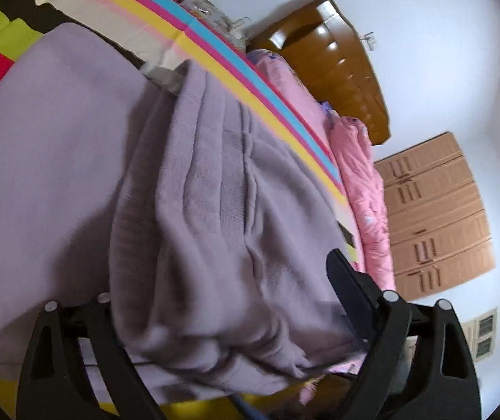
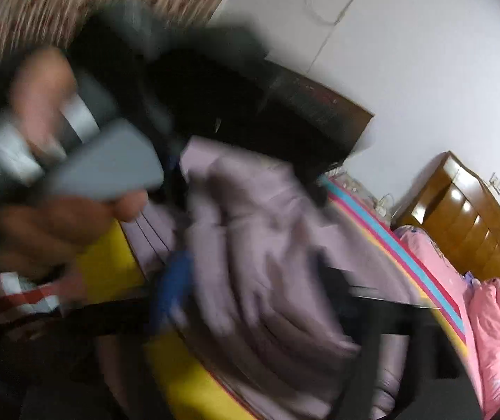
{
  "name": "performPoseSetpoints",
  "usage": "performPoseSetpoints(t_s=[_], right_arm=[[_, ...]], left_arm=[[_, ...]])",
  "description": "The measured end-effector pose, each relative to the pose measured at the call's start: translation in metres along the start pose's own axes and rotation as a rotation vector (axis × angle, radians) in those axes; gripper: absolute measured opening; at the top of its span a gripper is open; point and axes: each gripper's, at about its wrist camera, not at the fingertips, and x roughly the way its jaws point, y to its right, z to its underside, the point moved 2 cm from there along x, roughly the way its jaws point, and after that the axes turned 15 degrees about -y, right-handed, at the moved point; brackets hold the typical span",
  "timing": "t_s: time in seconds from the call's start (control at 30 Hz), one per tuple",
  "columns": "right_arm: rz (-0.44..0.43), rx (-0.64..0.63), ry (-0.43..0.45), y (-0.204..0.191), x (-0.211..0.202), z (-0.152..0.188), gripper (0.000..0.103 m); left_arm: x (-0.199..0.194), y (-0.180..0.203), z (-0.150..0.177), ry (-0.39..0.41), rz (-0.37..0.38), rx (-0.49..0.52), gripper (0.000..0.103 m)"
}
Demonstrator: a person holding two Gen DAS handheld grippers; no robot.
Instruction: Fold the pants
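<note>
The lilac knit pants [image 1: 215,210] lie bunched on the striped bed cover, a thick fold draped between the fingers of my left gripper [image 1: 222,315]. Its right finger [image 1: 351,280] presses against the fabric and the left finger is hidden under the cloth, so it looks shut on the pants. In the blurred right wrist view the pants [image 2: 267,245] fill the middle, gathered between the fingers of my right gripper [image 2: 250,301]; the blur hides how the jaws stand. The other hand and the grey left gripper body [image 2: 103,164] are at upper left.
A striped bed cover [image 1: 236,80] in yellow, pink and blue lies under the pants. A pink quilt [image 1: 365,189] lies along the bed's far edge. A brown wooden headboard [image 1: 340,59] and tan wardrobe doors [image 1: 435,213] stand against the white wall.
</note>
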Motion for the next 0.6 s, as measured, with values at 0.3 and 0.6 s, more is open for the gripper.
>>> performPoseSetpoints(t_s=[0.3, 0.6], right_arm=[[-0.063, 0.417, -0.053, 0.108, -0.051, 0.1, 0.088], [-0.057, 0.463, -0.187, 0.08, -0.004, 0.108, 0.088]], left_arm=[[0.004, 0.008, 0.004, 0.049, -0.059, 0.066, 0.098], [0.01, 0.017, 0.006, 0.074, -0.119, 0.08, 0.101]])
